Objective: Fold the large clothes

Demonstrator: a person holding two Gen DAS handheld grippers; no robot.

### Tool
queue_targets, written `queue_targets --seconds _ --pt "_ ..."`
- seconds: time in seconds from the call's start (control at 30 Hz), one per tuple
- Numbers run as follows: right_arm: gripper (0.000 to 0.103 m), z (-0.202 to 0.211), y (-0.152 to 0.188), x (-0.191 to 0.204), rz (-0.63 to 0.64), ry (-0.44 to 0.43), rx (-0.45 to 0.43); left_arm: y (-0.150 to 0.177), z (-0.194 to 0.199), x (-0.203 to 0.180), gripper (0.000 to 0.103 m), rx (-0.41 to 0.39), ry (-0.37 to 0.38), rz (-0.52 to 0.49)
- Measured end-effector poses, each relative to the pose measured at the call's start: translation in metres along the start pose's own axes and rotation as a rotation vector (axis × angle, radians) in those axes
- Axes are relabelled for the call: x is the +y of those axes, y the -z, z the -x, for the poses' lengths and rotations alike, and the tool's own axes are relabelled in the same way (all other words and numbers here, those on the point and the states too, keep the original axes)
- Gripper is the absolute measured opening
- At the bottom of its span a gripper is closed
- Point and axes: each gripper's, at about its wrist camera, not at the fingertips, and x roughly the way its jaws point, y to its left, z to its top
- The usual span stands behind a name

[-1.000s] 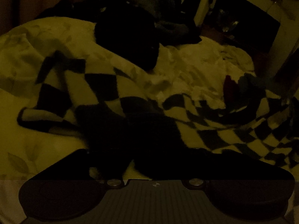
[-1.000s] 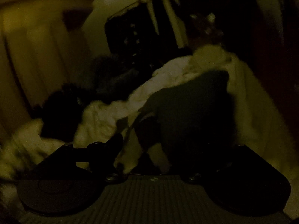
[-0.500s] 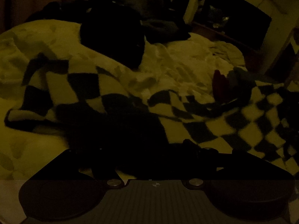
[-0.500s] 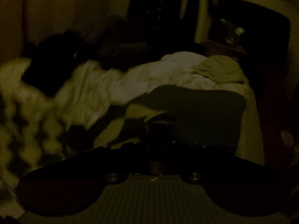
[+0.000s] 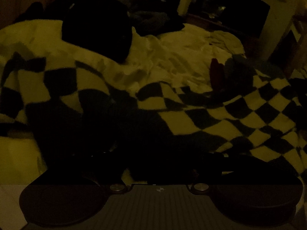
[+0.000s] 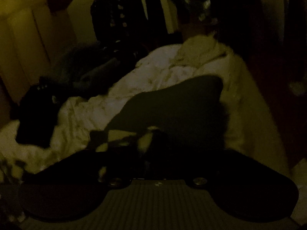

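The room is very dark. A black-and-white checkered blanket (image 5: pixel 220 115) lies stretched across a bed in the left wrist view, running from far left to right. My left gripper (image 5: pixel 159 159) sits low over its dark near edge; its fingers are lost in shadow. In the right wrist view a checkered corner (image 6: pixel 122 140) lies just in front of my right gripper (image 6: pixel 147 153), whose jaws seem closed on it, though the dark hides the contact. The right gripper's far end also shows in the left wrist view (image 5: pixel 236 71), on the blanket's far edge.
A rumpled pale duvet (image 5: pixel 172 57) covers the bed. A black bag or cushion (image 5: pixel 96 32) and dark clothes (image 5: pixel 153 19) lie at the bed's far side. A dark pillow-like shape (image 6: pixel 182 105) lies before the right gripper. Shelves (image 5: pixel 230 9) stand behind.
The left view slid so the blanket sits further left and nearer. The right view swung sharply between frames; the checkered corner now sits right at the right gripper.
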Motion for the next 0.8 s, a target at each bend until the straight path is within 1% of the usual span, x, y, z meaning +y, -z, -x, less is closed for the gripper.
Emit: queue_targets --seconds 0.03,0.1,0.17,0.27,0.33,0.37,0.4,0.43,0.47,0.5,0.6,0.67,0.73,0.8 --pt "0.072 0.012 0.002 0.004 0.045 0.016 -0.019 0.001 0.0 -0.001 0.103 0.0 -0.002 0.002" --pt "0.072 0.033 0.009 0.014 0.146 0.002 -0.016 0.002 -0.001 -0.003 0.103 -0.003 -0.011 -0.006" --pt "0.072 0.054 0.023 0.025 0.226 -0.032 0.013 0.003 -0.001 -0.006 0.103 -0.007 -0.018 -0.017" --pt "0.071 0.072 0.048 0.041 0.352 -0.066 0.074 0.004 -0.001 -0.007 0.103 -0.011 -0.025 -0.019" --pt "0.065 0.075 0.068 0.051 0.431 -0.054 0.102 0.005 0.0 -0.007 0.103 -0.012 -0.028 -0.009" --pt "0.058 0.074 0.076 0.054 0.473 -0.038 0.105 0.005 -0.001 -0.007 0.103 -0.013 -0.029 -0.005" --pt "0.046 0.07 0.085 0.058 0.516 -0.01 0.102 0.006 0.0 -0.007 0.103 -0.015 -0.03 -0.004" --pt "0.037 0.064 0.091 0.06 0.539 0.029 0.102 0.007 0.0 -0.007 0.103 -0.015 -0.032 -0.006" --pt "0.019 0.06 0.092 0.059 0.528 0.049 0.113 0.008 0.001 -0.007 0.103 -0.015 -0.034 -0.01" --pt "0.013 0.056 0.09 0.055 0.479 0.05 0.122 0.009 0.001 -0.006 0.103 -0.017 -0.033 -0.01" --pt "0.012 0.062 0.069 0.023 0.193 -0.01 0.085 0.011 0.001 -0.004 0.103 -0.021 -0.022 0.002" --pt "0.012 0.061 0.062 0.001 0.014 -0.004 0.11 0.012 -0.001 -0.004 0.103 -0.023 -0.016 0.006" --pt "0.012 0.056 0.066 -0.021 -0.099 -0.006 0.139 0.013 -0.003 -0.005 0.103 -0.025 -0.018 -0.005" --pt "0.012 0.047 0.075 -0.035 -0.166 -0.019 0.172 0.015 -0.004 -0.007 0.103 -0.03 -0.026 -0.02"
